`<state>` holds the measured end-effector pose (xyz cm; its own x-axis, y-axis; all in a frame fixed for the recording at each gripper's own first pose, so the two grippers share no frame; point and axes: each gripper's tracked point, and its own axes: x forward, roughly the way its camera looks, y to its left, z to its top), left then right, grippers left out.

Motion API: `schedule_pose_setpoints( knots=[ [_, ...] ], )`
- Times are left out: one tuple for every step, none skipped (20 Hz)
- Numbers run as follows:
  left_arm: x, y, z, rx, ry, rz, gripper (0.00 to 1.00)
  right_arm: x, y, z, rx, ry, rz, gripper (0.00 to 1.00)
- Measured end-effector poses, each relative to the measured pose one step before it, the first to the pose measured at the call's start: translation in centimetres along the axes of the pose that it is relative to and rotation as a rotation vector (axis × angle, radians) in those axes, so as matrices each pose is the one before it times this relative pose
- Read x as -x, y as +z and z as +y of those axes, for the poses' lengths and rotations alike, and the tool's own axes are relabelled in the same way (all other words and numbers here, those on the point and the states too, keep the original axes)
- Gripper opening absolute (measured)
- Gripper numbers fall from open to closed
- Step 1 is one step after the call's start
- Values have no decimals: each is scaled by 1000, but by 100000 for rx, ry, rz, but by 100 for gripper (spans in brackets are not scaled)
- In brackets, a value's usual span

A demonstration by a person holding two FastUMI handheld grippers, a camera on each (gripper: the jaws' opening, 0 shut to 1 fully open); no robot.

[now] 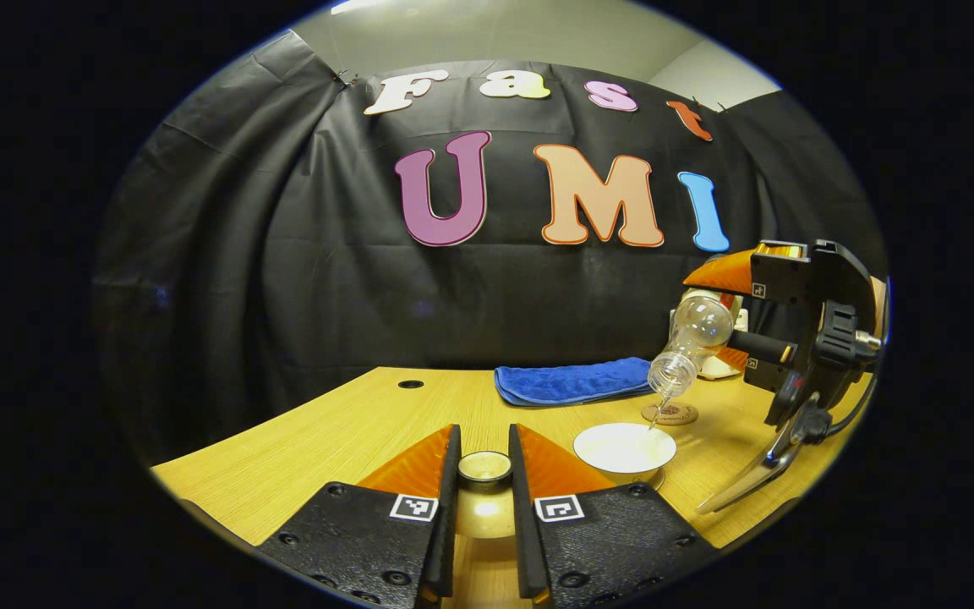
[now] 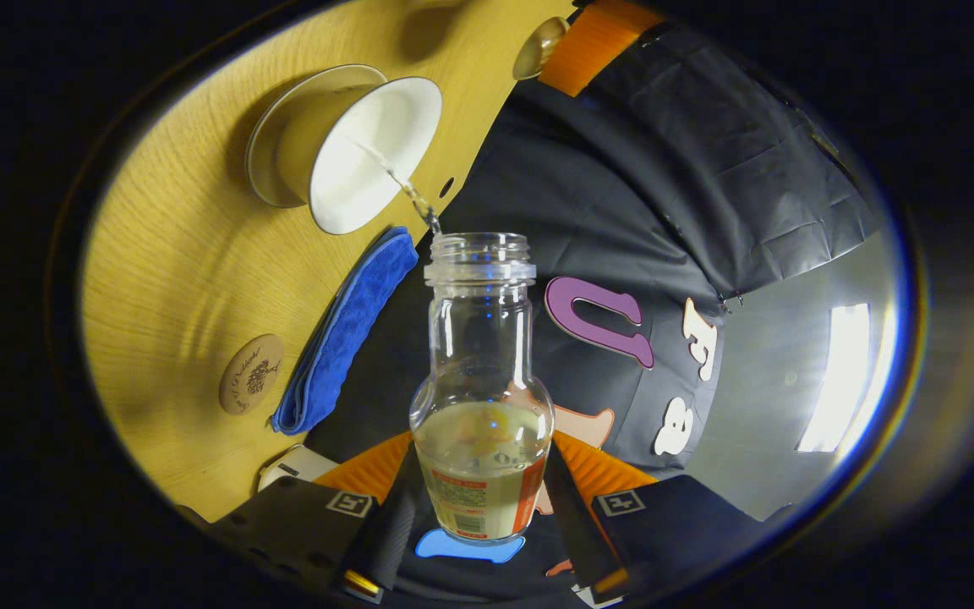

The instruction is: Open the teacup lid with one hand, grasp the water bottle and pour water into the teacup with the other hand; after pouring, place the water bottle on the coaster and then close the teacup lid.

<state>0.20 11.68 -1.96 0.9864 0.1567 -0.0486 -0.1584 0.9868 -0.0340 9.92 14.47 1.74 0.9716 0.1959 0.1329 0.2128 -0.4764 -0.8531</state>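
Both grippers busy: right gripper (image 2: 478,499) clamps tilted clear glass water bottle (image 2: 481,397), mouth toward white teacup (image 2: 373,152) (stream landing inside); left gripper (image 1: 484,474) pinches small round lid (image 1: 484,465), cork coaster (image 1: 670,414) just beyond.

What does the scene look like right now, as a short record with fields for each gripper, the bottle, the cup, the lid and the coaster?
left gripper: shut on the teacup lid, held off the cup
right gripper: shut on the water bottle, tilted toward the cup
water bottle: uncapped, a thin stream leaving its mouth, some water left
teacup: open, on the wooden table, receiving the stream
coaster: bare, beside the blue towel
stage: pouring; bottle not yet on coaster
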Motion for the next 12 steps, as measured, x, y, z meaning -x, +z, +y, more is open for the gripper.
schedule_pose_setpoints(
  knots=[
    [3,-43,-7,-55,-5,79,27,103,199,523,-1104,755,-20,80],
    [-21,-51,35,-16,-1,-20,27,97,287,533,-1027,917,-159,80],
    [-24,57,-23,-2,-2,-3,27,88,355,234,-432,356,-580,80],
    [-14,-35,-6,-11,1,16,27,119,419,292,-295,418,-730,81],
    [-3,79,4,6,2,5,27,133,166,485,-1120,1119,-69,81],
    [48,-21,22,22,1,-60,27,-12,-60,624,-3068,2393,566,81],
    [-41,38,-15,-12,2,32,27,16,29,818,-4767,3067,596,81],
    [23,-99,-14,5,-1,-4,27,23,-130,700,-5668,2802,1081,82],
    [-11,15,32,6,-2,-35,27,83,-143,690,-5900,2626,791,82],
    [-10,0,-29,-4,16,57,27,-88,-104,614,-5971,2391,1176,82],
    [-14,51,23,20,2,24,27,119,-244,759,-6568,2999,1310,82],
    [60,-19,-35,11,-8,-30,27,125,-327,800,-7027,2982,1082,78]
  ],
)
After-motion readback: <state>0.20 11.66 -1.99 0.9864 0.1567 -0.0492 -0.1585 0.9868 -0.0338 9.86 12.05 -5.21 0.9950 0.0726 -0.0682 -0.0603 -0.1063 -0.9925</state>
